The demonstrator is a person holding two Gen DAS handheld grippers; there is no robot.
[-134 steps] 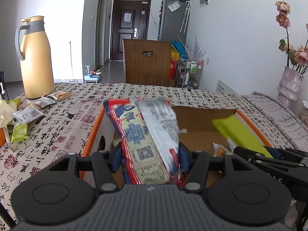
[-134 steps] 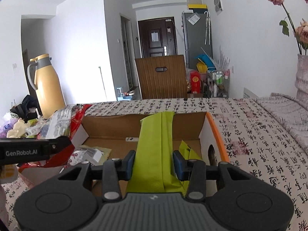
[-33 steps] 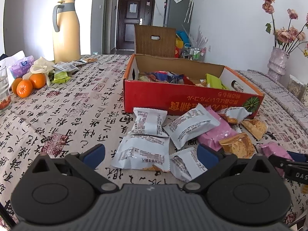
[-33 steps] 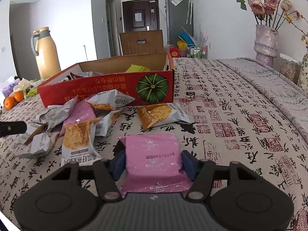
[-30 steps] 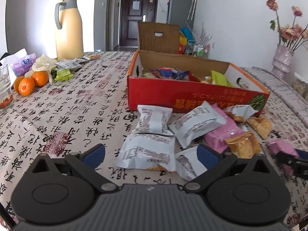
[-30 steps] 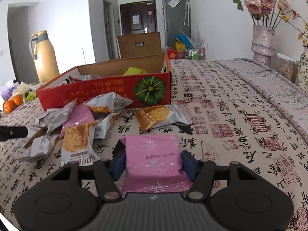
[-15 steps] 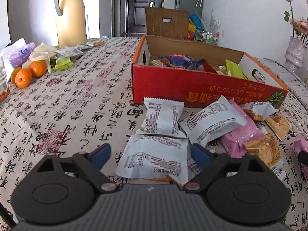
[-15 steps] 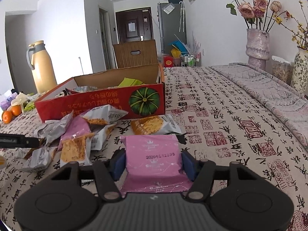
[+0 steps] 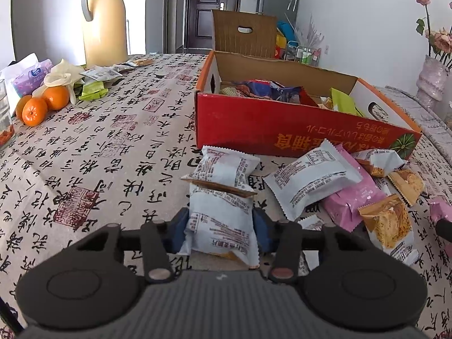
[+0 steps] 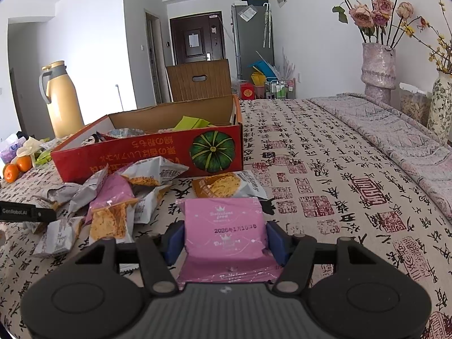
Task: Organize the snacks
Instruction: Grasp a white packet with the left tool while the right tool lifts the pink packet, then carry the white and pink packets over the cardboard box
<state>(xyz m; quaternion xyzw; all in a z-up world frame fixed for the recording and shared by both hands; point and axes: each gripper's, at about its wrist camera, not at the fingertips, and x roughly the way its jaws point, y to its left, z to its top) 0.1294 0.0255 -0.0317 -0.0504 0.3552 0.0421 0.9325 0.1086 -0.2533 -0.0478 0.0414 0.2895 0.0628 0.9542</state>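
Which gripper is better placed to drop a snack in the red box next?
Right. The right gripper is already shut on the pink packet, ready to carry to the red box. The left gripper is closing around a white packet lying on the table.

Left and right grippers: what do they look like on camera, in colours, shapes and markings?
Both match: the left gripper and right gripper have a dark grey ribbed body, two black round housings, black linkage arms with metal pins, and blue pads on the jaws. White "GenRobot.AI" lettering marks the left one's side in the right wrist view.
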